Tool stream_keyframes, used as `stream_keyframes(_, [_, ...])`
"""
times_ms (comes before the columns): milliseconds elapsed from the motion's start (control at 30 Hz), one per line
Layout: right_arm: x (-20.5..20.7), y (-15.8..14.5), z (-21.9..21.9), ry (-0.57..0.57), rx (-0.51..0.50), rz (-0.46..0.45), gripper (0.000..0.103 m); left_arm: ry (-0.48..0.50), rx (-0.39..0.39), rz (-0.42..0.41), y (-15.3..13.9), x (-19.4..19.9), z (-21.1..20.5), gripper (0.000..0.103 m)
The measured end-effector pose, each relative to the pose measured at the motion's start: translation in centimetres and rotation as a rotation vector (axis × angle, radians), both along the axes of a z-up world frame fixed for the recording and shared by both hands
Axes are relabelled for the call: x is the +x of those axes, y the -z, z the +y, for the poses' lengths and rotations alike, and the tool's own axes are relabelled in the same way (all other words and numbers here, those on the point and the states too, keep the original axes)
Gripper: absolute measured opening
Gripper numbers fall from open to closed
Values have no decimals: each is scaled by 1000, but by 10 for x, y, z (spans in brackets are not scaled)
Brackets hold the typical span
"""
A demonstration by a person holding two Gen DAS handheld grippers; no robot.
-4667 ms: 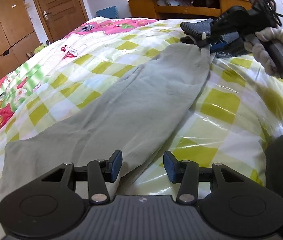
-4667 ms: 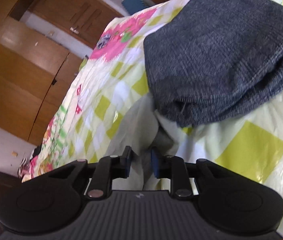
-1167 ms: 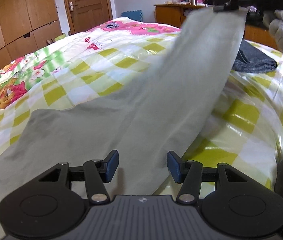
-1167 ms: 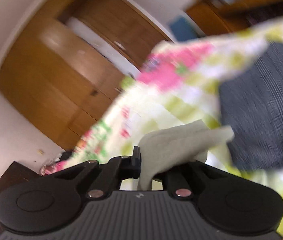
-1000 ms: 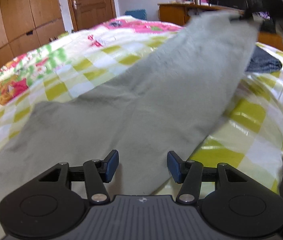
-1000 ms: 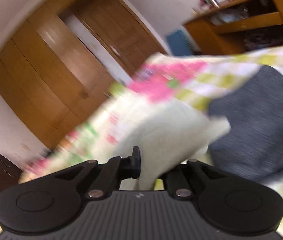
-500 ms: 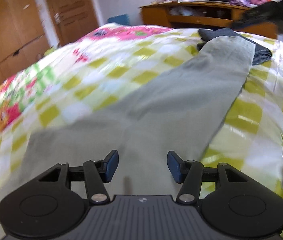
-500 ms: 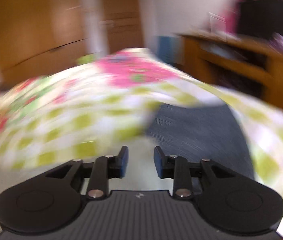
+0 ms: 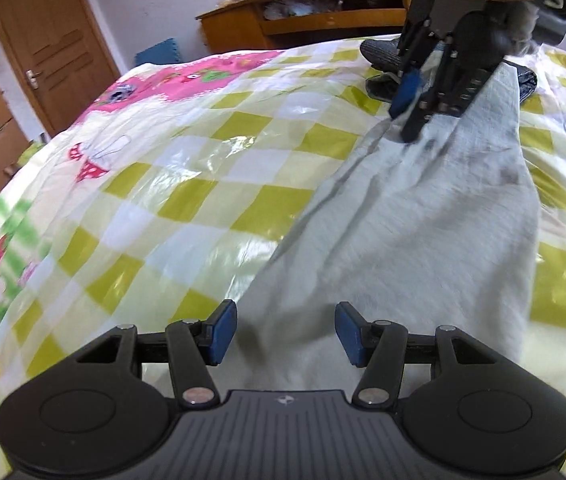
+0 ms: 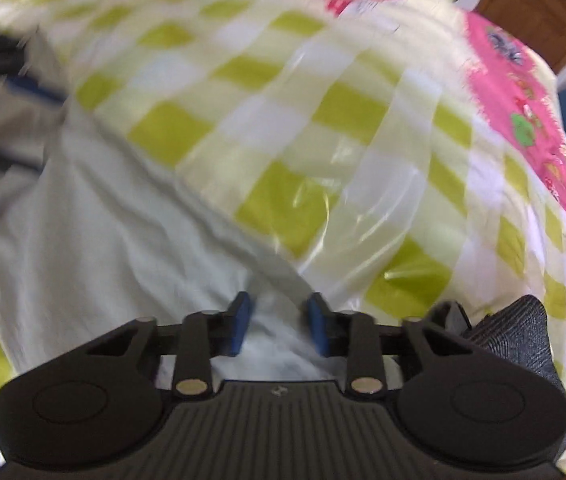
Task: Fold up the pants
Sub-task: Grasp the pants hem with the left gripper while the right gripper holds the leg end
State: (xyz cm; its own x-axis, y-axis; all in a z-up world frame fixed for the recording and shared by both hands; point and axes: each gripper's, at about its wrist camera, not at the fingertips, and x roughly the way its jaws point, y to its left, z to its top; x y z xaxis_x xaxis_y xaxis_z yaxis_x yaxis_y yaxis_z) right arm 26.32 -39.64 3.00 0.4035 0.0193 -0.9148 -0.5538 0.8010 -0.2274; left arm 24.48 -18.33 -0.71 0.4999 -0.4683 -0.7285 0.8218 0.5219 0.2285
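Left gripper (image 9: pixel 286 334): jaws stand wide, nothing between the pads; pale grey pants (image 9: pixel 415 236) lie just below and ahead of them. Right gripper (image 10: pixel 279 330): jaws narrow but apart, have just been closing; pants cloth (image 10: pixel 95 248) shows in the gap, pads not pressing on it.

Surface: bed (image 9: pixel 203 184) with a glossy green-and-white checked cover, pink cartoon print at upper centre of the left view. Room, left view: wooden door (image 9: pixel 49 52) at upper left, wooden desk (image 9: pixel 315 12) along the top, blue foam mat (image 9: pixel 159 54) on the floor by it. A dark grey folded garment (image 9: pixel 383 54) lies at upper right, at the pants' far end.

Pants: laid flat, long axis running from lower centre up to upper right in the left view, narrowing toward the far end.

Pose: in the left view the right gripper (image 9: pixel 411 120) points steeply down at the far end of the pants, held from above by a gloved hand (image 9: pixel 523 26). Right view is motion-blurred; the left gripper (image 10: pixel 7 92) shows as a smear at its left edge.
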Motion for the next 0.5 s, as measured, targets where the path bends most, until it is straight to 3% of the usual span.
stream_keyframes(167, [0,2,3,-44,-65,38,18,43,19,14,10,12,-12,67])
stream_keyframes(267, [-1,-5,6,-70,-97,41,19,62,13,15,10,12,-13,66])
stream_keyframes(400, [0,0,11,-80,-166,62,17,67,12,29,10,15,-11,51])
stream_keyframes(433, [-1,-1,12,-72,-169,60,4,66,20,21,11,15,-10,43])
stream_keyframes(500, [-5,-5,14,-47,-172,42,3,65,31,-1,10,16,-8,29])
